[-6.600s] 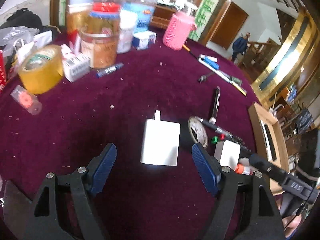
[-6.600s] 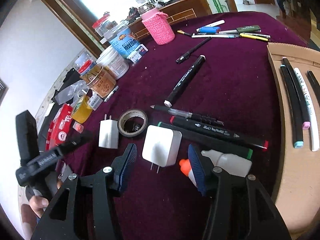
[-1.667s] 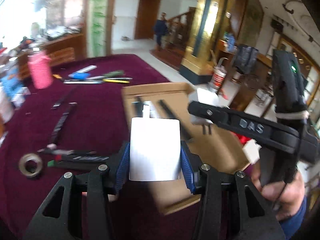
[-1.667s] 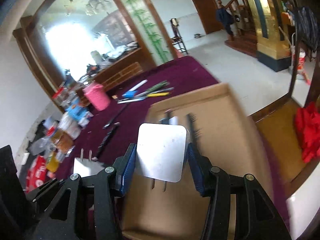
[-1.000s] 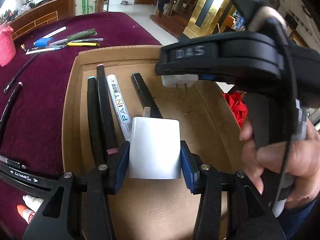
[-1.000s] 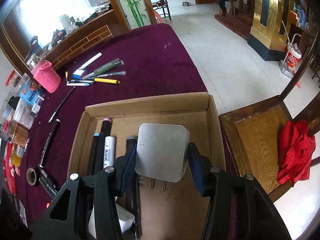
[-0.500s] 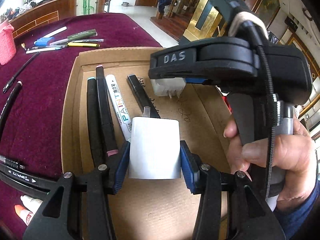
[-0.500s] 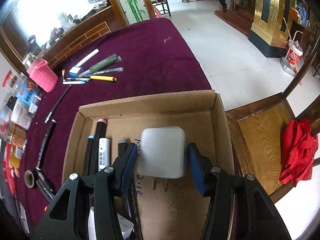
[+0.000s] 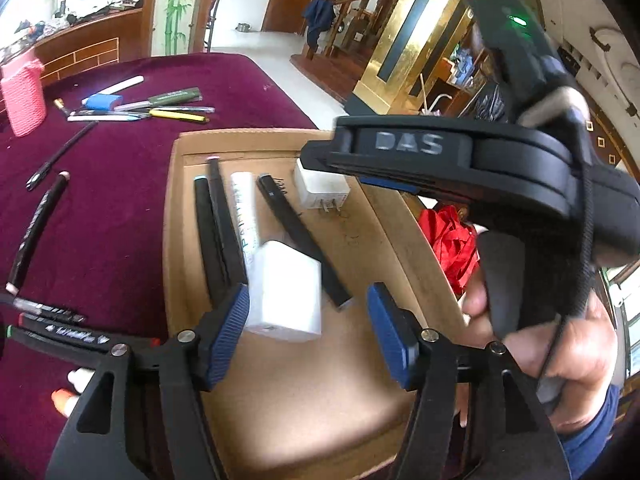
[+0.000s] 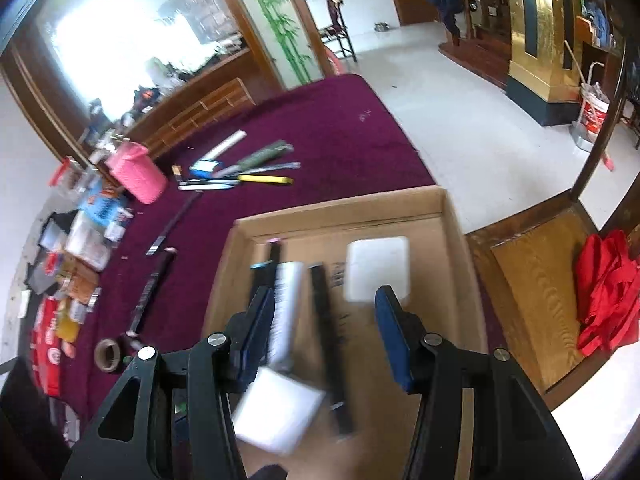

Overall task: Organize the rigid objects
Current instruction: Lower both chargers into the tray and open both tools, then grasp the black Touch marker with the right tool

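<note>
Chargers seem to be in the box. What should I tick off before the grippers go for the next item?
1. Left gripper released: ok. Its jaws have just been opening, and the near charger lies loose between them.
2. Right gripper empty: ok. It is open, and the far charger lies beyond its tips.
3. Both chargers inside the cardboard box: ok.
4. Near charger lying flat: not ok. It seems propped on the markers.
5. Cloth cleared: not ok. Loose pens remain.

Bright window glare, motion blur, and fisheye-curved dark edges.
</note>
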